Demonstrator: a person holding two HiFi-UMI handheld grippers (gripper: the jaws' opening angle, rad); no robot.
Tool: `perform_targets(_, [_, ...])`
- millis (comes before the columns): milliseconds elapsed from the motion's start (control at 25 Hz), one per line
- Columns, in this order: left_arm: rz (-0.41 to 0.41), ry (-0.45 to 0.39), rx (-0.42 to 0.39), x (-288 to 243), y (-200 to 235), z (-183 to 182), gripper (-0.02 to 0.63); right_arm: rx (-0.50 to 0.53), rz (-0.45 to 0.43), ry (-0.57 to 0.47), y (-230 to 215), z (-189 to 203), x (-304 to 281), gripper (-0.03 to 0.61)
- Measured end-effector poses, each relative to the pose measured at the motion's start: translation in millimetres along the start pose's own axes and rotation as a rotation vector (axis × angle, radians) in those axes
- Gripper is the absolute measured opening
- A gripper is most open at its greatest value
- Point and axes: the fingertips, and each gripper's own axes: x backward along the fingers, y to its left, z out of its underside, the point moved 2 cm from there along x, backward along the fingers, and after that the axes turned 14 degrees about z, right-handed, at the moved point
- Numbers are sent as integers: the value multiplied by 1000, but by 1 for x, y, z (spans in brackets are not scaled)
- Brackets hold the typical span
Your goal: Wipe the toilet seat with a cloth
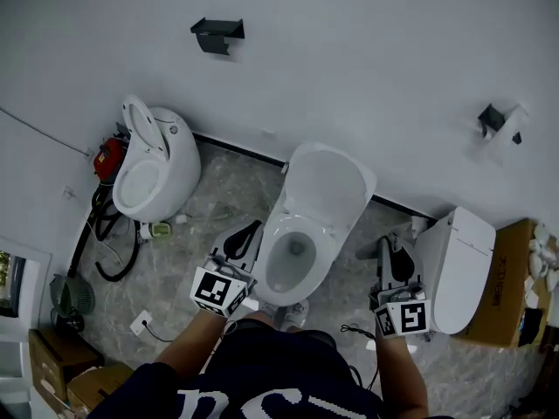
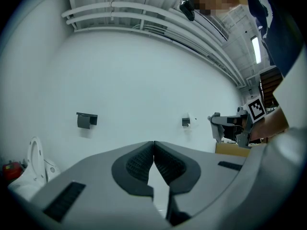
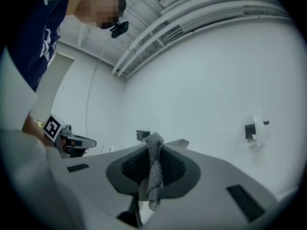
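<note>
Right gripper view: upward-tilted right tongs (image 3: 152, 145) pinch cloth (image 3: 154, 172).

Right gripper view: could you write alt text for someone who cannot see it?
The right tongs are shut on a grey knitted cloth, which pokes up above their tips and hangs down between them. Behind is a white wall with a dark holder at right; the left tongs show at far left.

We saw a glossy, smooth white toilet (image 1: 325, 192) on a polished, marbled stone floor (image 1: 218, 182). The cloth (image 3: 153, 171) looked grey and coarsely woven. The left gripper (image 2: 153, 146) and right gripper (image 3: 152, 146) had matt grey plastic shells and dark, ribbed pads (image 2: 139, 166). The box (image 1: 508, 278) looked like plain brown cardboard.
</note>
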Motion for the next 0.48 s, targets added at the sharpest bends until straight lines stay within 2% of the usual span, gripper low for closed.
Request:
perform_targets(320, [-28, -7, 6, 11, -11, -28, 20, -42, -43, 22, 6, -16, 3, 60])
perform_targets(480, [-43, -7, -14, 6, -19, -19, 20, -55, -62, 14, 3, -3, 3, 60])
